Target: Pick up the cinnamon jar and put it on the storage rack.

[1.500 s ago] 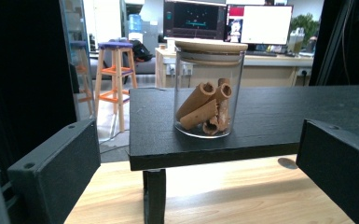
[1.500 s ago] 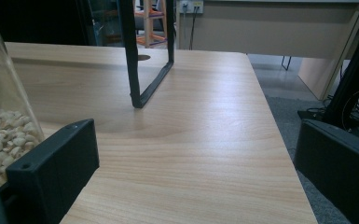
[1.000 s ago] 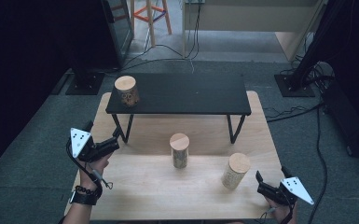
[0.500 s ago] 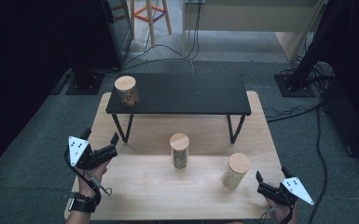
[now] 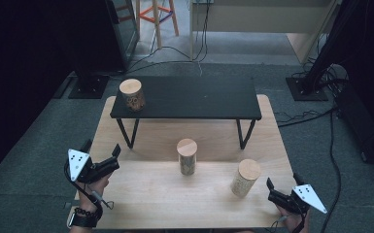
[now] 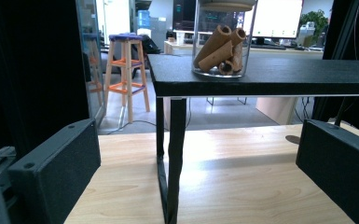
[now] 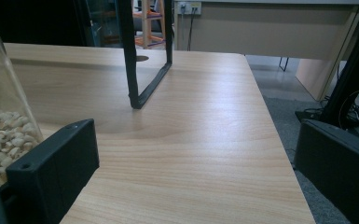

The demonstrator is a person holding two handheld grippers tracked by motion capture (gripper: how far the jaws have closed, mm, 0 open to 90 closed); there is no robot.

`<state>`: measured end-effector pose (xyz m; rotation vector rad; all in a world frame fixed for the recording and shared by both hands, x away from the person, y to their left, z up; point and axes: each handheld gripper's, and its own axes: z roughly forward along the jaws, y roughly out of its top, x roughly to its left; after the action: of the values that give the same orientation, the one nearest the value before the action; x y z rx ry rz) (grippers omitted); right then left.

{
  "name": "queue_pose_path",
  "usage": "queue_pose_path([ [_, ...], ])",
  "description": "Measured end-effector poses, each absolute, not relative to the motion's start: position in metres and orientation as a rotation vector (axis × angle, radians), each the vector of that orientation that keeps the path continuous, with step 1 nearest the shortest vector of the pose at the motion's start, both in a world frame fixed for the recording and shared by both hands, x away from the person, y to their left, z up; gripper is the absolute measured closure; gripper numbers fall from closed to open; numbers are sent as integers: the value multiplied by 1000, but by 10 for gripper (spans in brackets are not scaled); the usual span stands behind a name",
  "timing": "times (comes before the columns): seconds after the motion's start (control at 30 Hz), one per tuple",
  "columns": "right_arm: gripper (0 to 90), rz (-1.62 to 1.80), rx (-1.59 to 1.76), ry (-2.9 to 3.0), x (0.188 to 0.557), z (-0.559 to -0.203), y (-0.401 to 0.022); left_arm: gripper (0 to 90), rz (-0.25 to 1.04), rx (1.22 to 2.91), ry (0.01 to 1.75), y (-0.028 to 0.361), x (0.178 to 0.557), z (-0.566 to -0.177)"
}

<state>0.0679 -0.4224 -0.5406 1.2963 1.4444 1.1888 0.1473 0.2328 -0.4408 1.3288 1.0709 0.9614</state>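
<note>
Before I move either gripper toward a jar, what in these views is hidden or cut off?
- Right jar, right gripper view: cut by the left edge; lid out of frame.
- Shelf jar, left gripper view: lid cropped by the top edge.
- Middle jar, high view: contents too small to tell.
- Right gripper, high view: hand partly cut by the bottom edge.

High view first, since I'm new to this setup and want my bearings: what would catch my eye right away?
Three wood-lidded jars stand out: one jar of rolled sticks at the left end of the black bench, a middle jar on the wooden table in front of the bench, and a jar of pale bits toward the right. The left tongs and right tongs sit open at the near corners, holding nothing.
</note>
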Motion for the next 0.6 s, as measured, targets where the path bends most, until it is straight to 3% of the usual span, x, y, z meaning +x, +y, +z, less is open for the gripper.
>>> queue_pose_path([
  [0.6, 0, 1189, 1296, 1439, 68, -541, -422, 0, 970, 1318, 1081, 241, 134, -463],
])
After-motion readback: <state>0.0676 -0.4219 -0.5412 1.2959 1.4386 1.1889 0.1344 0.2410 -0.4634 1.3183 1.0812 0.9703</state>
